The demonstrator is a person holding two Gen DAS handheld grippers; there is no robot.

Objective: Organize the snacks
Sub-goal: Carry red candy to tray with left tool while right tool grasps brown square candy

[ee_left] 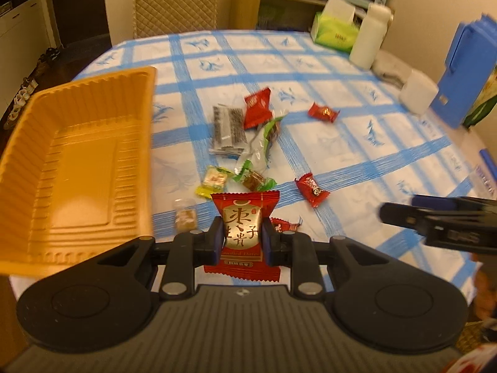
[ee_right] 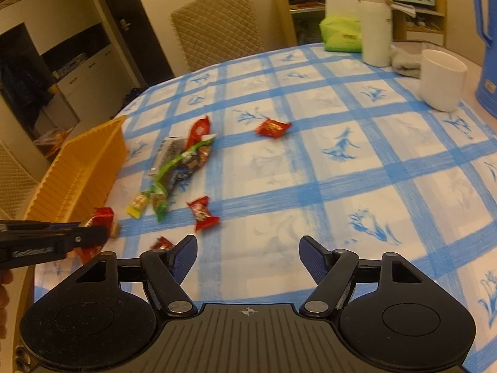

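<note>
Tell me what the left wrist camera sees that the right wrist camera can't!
Only the left wrist view shows the inside of the orange tray and the printed face of the red date packet, pinched in the left tongs.

Only the right wrist view shows the open mouth of the white cup and the right tongs wide open, empty.

Both show the checked tablecloth, scattered snacks, green tissue pack and white bottle.

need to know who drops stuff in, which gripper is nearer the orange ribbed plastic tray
Left. The left gripper, shut on a red date packet, hangs beside the orange ribbed plastic tray; the open right gripper sits farther off.
</note>
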